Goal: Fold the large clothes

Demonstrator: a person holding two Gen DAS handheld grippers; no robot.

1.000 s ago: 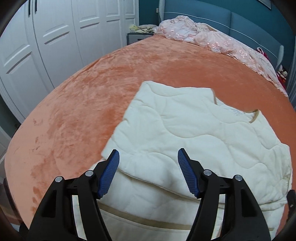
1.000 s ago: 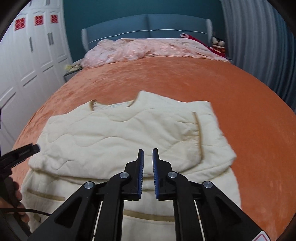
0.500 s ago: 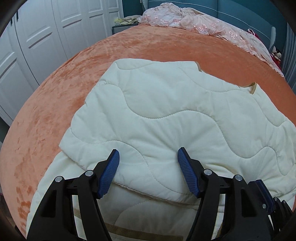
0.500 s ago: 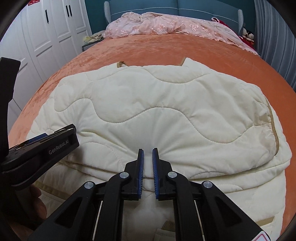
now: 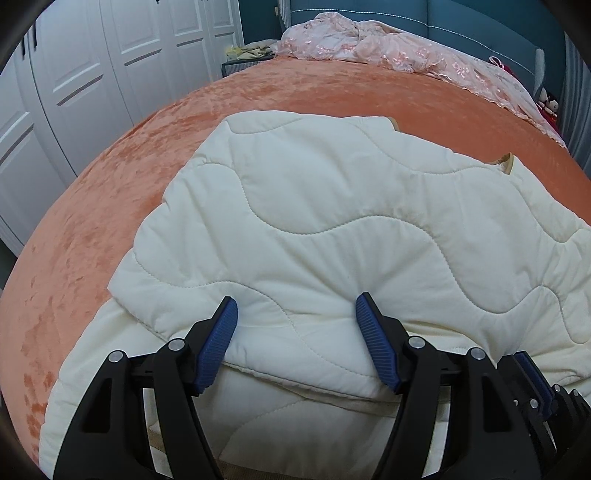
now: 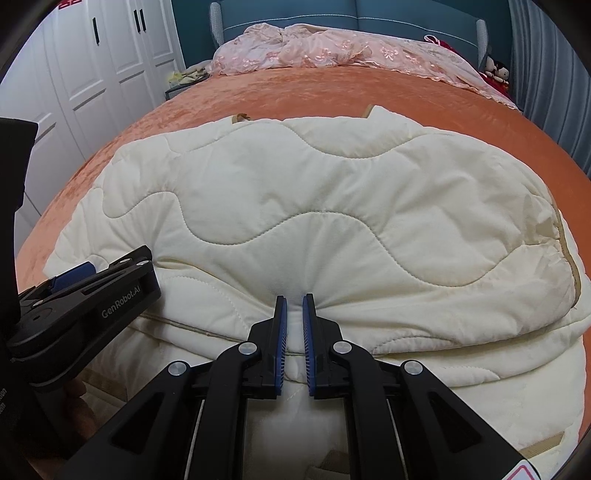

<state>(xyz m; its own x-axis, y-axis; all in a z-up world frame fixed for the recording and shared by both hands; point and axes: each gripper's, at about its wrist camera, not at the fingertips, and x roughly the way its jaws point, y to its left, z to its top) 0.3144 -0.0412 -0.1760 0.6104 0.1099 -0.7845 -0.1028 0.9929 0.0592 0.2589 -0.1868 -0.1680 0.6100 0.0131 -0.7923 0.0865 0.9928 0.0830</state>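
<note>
Bed (image 5: pixel 110 192) under an orange velvet cover, filling most of both views, backed by a blue padded headboard (image 6: pixel 388 13). White panelled wardrobe doors (image 5: pixel 92 74) along the left side; grey pleated curtain (image 6: pixel 546 66) along the right. Pink embroidered bedding (image 6: pixel 332 50) heaped across the head of the bed, with red soft toys (image 6: pixel 496 72) at its right end and a small nightstand (image 5: pixel 240 64) carrying yellowish items beside the wardrobe. Cream quilted garment (image 6: pixel 332 206) with wavy stitching and tan trim, spread on the near half of the bed, its upper layer folded over a lower layer that protrudes along the near edge. Tan neckline trim (image 5: pixel 506 164) visible at the far edge of the garment. Left gripper (image 5: pixel 295 343) with blue-padded fingers (image 5: pixel 218 347) held wide apart, straddling the near edge of the folded layer without clamping it; also seen from the side at the left of the right wrist view (image 6: pixel 85 295). Right gripper (image 6: pixel 294 343) closed tight on a pinch of the folded layer's near edge, fabric puckering in radial creases toward the narrow slit between the blue pads (image 6: pixel 280 343). Part of the right gripper (image 5: pixel 532 380) visible at the lower right of the left wrist view.
</note>
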